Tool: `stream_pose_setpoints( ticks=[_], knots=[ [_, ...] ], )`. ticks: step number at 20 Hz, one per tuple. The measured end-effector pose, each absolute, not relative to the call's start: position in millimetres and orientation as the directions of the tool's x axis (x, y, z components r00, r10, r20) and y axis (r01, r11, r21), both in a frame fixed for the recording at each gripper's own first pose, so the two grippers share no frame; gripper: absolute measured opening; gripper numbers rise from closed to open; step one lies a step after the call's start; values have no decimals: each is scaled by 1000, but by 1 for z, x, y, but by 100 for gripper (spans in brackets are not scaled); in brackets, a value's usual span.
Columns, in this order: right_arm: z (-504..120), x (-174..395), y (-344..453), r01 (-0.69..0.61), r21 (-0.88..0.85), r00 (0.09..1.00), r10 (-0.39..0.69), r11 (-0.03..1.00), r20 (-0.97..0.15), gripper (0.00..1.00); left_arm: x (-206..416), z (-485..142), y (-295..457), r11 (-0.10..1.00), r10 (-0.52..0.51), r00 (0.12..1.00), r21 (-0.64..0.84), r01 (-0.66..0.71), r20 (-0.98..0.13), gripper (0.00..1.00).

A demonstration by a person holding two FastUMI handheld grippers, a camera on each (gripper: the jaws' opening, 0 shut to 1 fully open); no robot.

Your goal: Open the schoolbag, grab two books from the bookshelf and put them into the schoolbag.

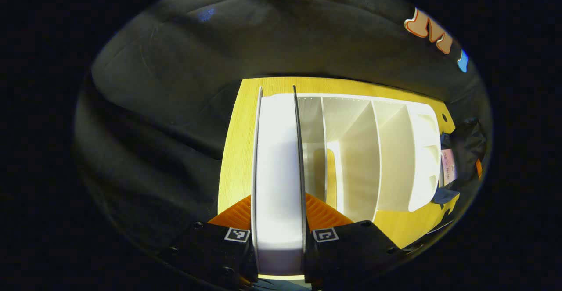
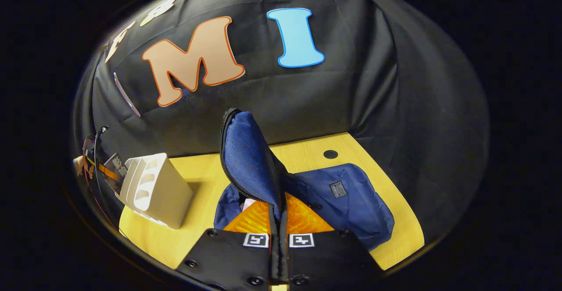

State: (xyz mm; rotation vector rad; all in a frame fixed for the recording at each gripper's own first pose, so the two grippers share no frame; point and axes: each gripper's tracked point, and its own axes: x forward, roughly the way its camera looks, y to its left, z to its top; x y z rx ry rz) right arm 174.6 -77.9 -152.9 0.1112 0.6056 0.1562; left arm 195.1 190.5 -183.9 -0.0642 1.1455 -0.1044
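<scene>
Yellow bench (image 1: 237,150) under shelf (image 1: 395,150). Left tool (image 1: 279,234) clamps book (image 1: 276,172) — stiff, slick; right tool (image 2: 279,238) pinches bag (image 2: 342,199) flap (image 2: 250,155) — limp.

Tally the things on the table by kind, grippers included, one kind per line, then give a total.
Books: 1, held upright between the left gripper's fingers: book
Bookshelves: 1, white: bookshelf
Schoolbags: 1, blue, its flap pinched and lifted by the right gripper: schoolbag
Grippers: 2
Total: 5
</scene>
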Motion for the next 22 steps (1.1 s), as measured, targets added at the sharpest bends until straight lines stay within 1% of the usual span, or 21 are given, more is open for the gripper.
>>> stream_pose_setpoints(
  ticks=[4,7,9,10,17,18,19,21,22],
  knots=[
    [-151,175,-78,-115,147,811,179,982,-558,4,199,-163,193,988,-148,439,-155,20,-886,37],
    [-151,177,-78,-119,144,809,180,982,-559,7,198,-145,200,986,-159,457,-168,22,-875,37],
    [-151,177,-79,-120,142,808,180,983,-560,0,199,-130,208,988,-148,479,-154,27,-865,37],
    [-152,176,-79,-121,142,808,181,982,-560,4,199,-121,211,987,-152,485,-155,35,-861,37],
    [-152,178,-78,-123,144,807,183,982,-562,4,197,-71,222,976,-197,542,-213,34,-817,37],
    [-152,177,-79,-123,143,807,183,982,-561,0,198,-65,224,974,-205,549,-223,34,-810,37],
    [-151,178,-79,-122,143,808,182,982,-561,4,200,-59,223,969,-217,560,-244,26,-799,37],
    [-151,178,-81,-118,147,808,181,982,-561,4,199,-42,218,947,-267,581,-322,8,-769,37],
    [-151,178,-82,-115,149,808,180,982,-560,0,200,-33,215,929,-299,592,-370,1,-749,38]
  ],
)
